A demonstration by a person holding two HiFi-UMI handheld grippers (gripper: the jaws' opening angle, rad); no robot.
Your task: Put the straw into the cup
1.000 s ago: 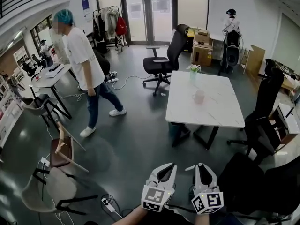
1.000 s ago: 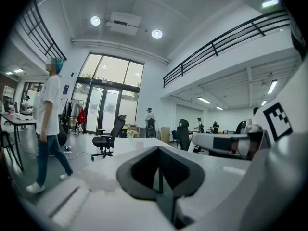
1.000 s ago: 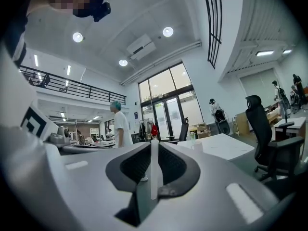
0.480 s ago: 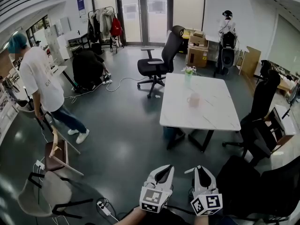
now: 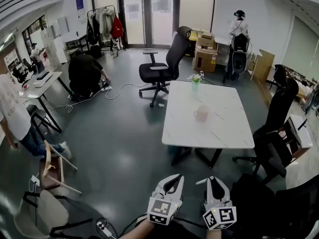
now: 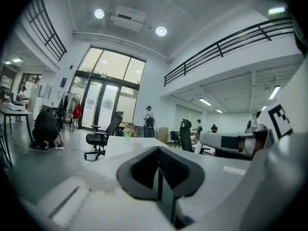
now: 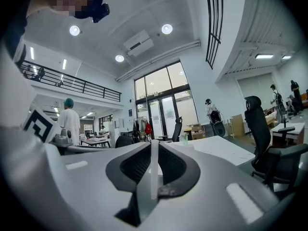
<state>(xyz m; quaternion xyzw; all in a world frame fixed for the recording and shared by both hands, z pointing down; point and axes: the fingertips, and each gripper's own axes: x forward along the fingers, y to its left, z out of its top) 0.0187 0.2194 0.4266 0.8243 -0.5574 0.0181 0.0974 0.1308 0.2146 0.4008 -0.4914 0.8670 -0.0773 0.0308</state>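
Left hand-held gripper (image 5: 175,179): low in the head view, pointing forward and roughly level, jaws together, nothing between them. Right hand-held gripper (image 5: 209,180): just beside the left, parallel to it, jaws clamped on a thin white straw (image 7: 152,170) that runs along their seam

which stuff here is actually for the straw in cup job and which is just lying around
For the job:
- straw, clamped in the right gripper
- pink cup, standing on the white table

Just lying about:
- vase of flowers
- black office chair
- cardboard boxes
- clothes rack
- wooden chair
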